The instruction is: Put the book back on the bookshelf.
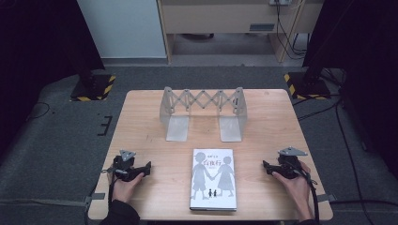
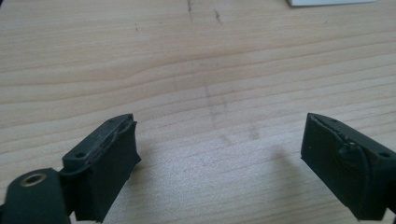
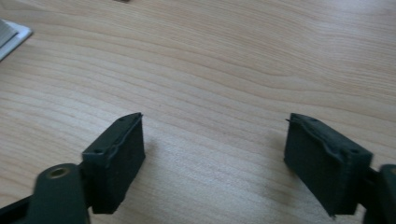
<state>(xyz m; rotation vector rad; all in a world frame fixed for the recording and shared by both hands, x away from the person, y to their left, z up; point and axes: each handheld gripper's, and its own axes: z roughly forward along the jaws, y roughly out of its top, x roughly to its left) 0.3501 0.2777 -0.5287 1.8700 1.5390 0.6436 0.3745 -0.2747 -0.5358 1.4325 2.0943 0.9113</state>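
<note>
Worktop (image 1: 141, 122) of pale wood is carrying everything we are looking at, and at its far middle an expanding metal book rack (image 1: 202, 112) is standing upright with its two flat feet pointing toward us. Nearer to us, close to the front edge and roughly centred, a book (image 1: 213, 179) is lying flat with its pale cover up, showing two grey figures holding hands, and its spine edge is facing us. We are resting our left gripper (image 1: 146, 168) on the wood well to the left of the book and our right gripper (image 1: 266, 166) well to the right of it, both pointing inward, neither touching it. In the left gripper view the fingers (image 2: 105, 163) are standing wide apart over bare wood, with a pale corner of the book (image 2: 327, 2) at the top right edge; in the right gripper view the fingers (image 3: 119, 158) are also spread wide with nothing between them, a pale corner of the book (image 3: 11, 35) showing at the top left. We are judging the book to be stiff, fairly light and smooth-covered, so it may be slipping if pinched shallowly; we are thinking the long side edges are the best places to take hold, one from each side.
</note>
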